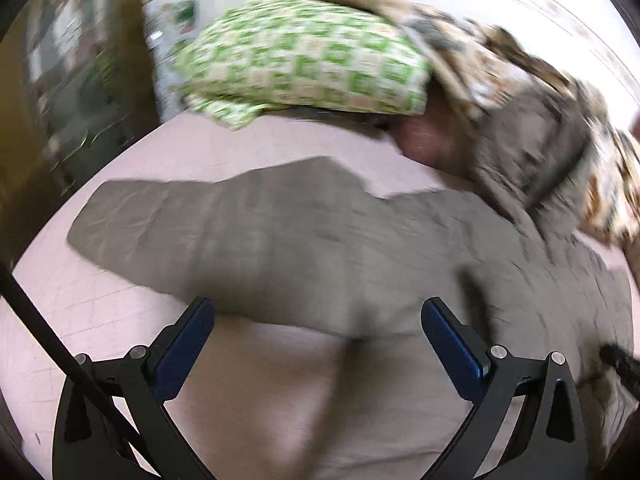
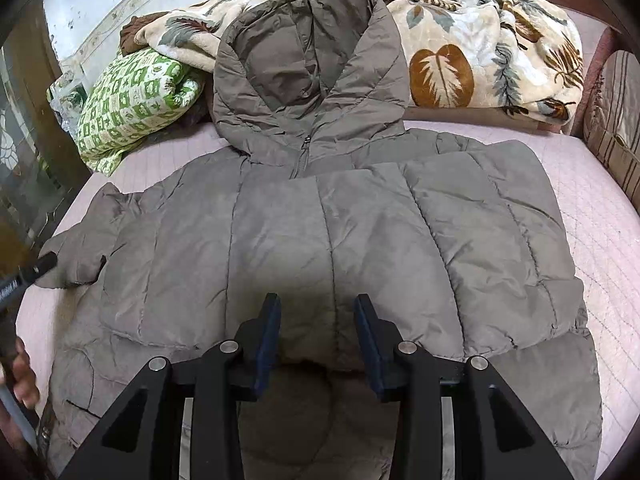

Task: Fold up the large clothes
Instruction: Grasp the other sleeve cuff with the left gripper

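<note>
A grey-brown hooded puffer jacket point(image 2: 320, 232) lies front up on a pink bedsheet point(image 2: 600, 240), hood point(image 2: 308, 68) toward the far pillows. One sleeve is folded across the body on the right. In the blurred left wrist view one jacket sleeve point(image 1: 248, 224) stretches out to the left over the sheet. My left gripper point(image 1: 318, 312) is open and empty, just above the jacket near that sleeve. My right gripper point(image 2: 316, 308) is open and empty, above the jacket's lower middle. The left gripper's tip point(image 2: 44, 264) shows at the left edge of the right wrist view, by the sleeve cuff.
A green-and-white checked pillow point(image 2: 132, 100) and a leaf-print blanket point(image 2: 480, 52) lie at the head of the bed. A striped cushion point(image 2: 616, 120) stands at the right edge. A wooden cabinet point(image 2: 24, 140) stands left of the bed.
</note>
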